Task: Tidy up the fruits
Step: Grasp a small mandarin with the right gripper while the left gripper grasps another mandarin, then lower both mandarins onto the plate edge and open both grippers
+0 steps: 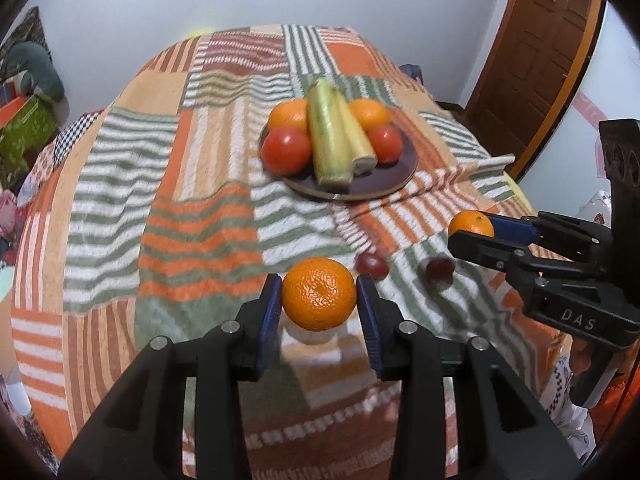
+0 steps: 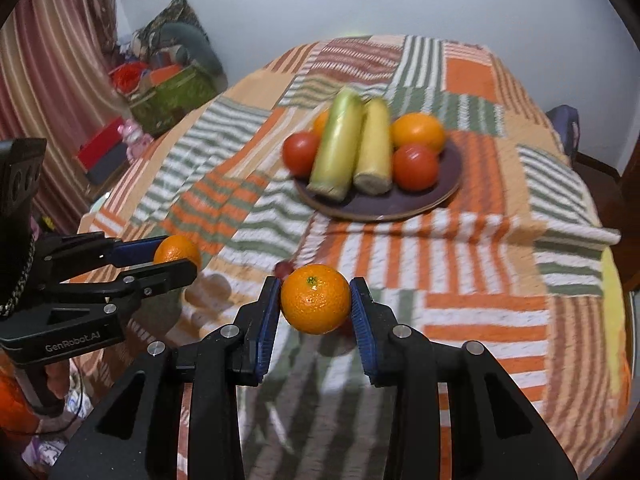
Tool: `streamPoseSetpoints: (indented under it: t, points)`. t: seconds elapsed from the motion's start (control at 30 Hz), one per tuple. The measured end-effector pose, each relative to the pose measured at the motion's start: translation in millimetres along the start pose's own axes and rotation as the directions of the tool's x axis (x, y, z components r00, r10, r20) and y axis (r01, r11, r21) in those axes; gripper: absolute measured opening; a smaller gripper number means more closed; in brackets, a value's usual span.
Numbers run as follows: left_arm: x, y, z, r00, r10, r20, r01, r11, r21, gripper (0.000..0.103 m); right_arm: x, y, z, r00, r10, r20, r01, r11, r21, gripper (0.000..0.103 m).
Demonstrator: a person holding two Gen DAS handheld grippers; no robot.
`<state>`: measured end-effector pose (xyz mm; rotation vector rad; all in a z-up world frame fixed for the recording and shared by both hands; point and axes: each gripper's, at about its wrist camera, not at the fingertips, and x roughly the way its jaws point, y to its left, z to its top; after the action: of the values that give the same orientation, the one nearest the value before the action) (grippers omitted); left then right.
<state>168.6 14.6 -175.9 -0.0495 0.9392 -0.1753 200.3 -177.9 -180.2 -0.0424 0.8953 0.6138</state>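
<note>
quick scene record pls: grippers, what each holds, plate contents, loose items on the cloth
left gripper: shut on left mandarin, lifted off the cloth
right gripper: shut on right mandarin, also lifted
plate: dark, toward the far side of the table
plate contents: two corn cobs, two tomatoes, two oranges
loose items: two small dark red fruits on the patchwork cloth, kind unclear

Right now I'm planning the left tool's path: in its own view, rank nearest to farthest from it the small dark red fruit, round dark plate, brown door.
1. Small dark red fruit, just ahead, slightly right.
2. Round dark plate, mid-table.
3. Brown door, far right.
</note>
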Motion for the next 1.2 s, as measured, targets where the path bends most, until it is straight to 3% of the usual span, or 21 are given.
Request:
streamPoseSetpoints:
  t: [0.5, 1.2]
  points:
    - [28.6, -38.0, 62.1, 0.999, -0.037, 0.040, 0.034, 0.996, 0.083, 0.038, -3.9, -45.4, 30.3, 0.997, -0.039, 0.069, 0.036, 0.999, 0.038, 0.032]
    - [94.0, -42.2, 98.0, 0.998, -0.060, -0.014, 0.061, 0.993, 0.105, 0.037, 60.6, -63.2, 45.5, 1.000, -0.020, -0.010, 0.020, 1.000, -0.014, 0.032]
